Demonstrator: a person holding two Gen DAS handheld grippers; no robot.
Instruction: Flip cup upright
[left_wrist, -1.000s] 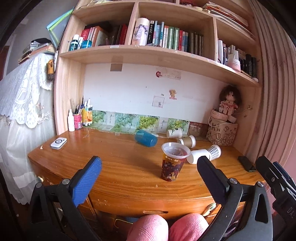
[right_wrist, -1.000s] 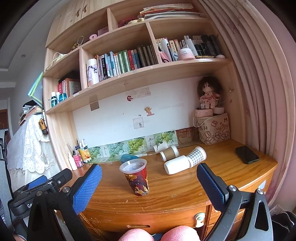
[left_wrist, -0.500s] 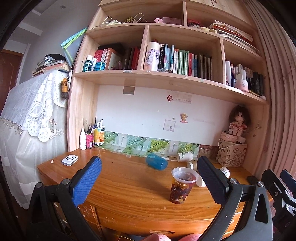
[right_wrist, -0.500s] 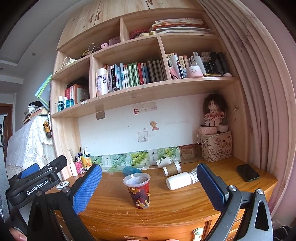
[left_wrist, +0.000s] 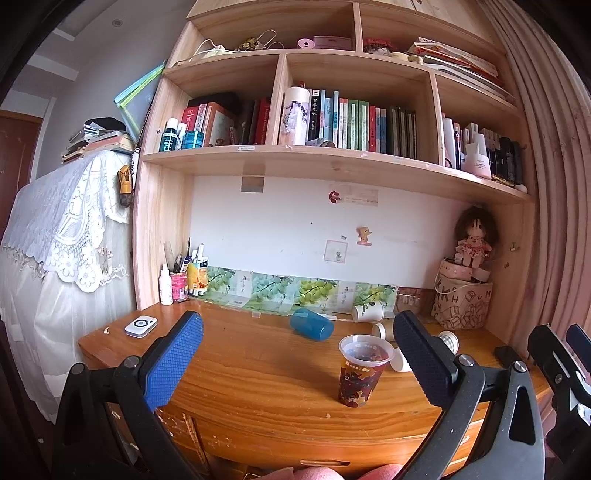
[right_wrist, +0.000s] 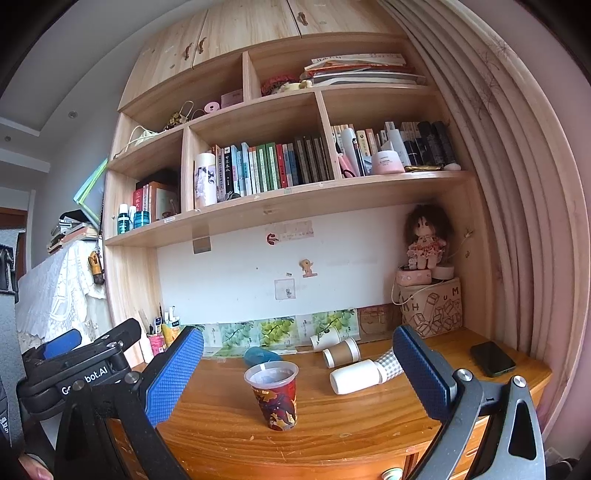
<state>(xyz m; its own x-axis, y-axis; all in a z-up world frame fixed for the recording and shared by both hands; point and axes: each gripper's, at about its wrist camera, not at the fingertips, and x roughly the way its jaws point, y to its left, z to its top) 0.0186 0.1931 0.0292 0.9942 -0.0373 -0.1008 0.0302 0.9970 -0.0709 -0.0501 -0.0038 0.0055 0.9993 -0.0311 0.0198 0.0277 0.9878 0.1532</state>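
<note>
Cup (right_wrist: 275, 395) stands upright, print unreadable; both grippers' fingers (right_wrist: 173, 376) spread wide, empty.

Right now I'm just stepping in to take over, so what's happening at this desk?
A person holds two grippers back from the wooden desk, both open and empty: left gripper, right gripper. The red patterned cup stands upright near the front edge. Behind it, the blue cup, white cup and brown paper cup lie on their sides, untouched.
</note>
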